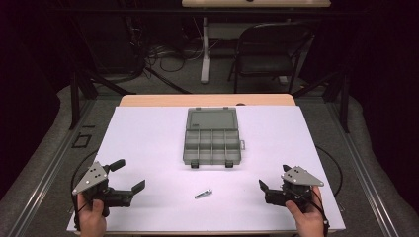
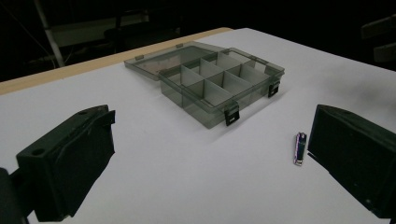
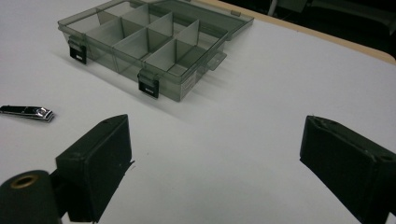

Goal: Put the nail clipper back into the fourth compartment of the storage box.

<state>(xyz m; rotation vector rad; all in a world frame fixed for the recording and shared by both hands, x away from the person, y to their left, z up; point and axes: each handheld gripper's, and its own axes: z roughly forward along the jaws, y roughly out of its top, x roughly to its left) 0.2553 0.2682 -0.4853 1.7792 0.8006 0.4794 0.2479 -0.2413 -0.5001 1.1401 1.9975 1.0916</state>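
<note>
White table surface (image 1: 148, 148): matte and smooth, with a bare light-wood strip along its far edge.

Organizer box (image 1: 211, 145): translucent smoky-grey plastic, rectangular, standing at the centre of the table toward the far side. Its lid (image 1: 211, 119) is swung fully open and lies flat behind the tray. Thin dividers split the tray into a grid of small compartments, all seen empty. Two black latches (image 2: 232, 115) hang on the near wall, and a small tab projects from the right end. No legible writing or brand is seen on the box.

Left gripper (image 1: 129, 176): at the near left corner, held in the left hand (image 1: 92, 217). Jaws spread wide, holding nothing. Jaw blocks are matte black with flat faces; a grey triangular plate sits on top.

Right gripper (image 1: 272, 181): at the near right corner, held in the right hand (image 1: 307, 217). Jaws likewise wide apart and empty.

Nail clipper (image 1: 203, 194): small, slim, polished metal, lying flat on the table nearer than the box, between the two grippers and apart from both. Any markings are too small to read.
</note>
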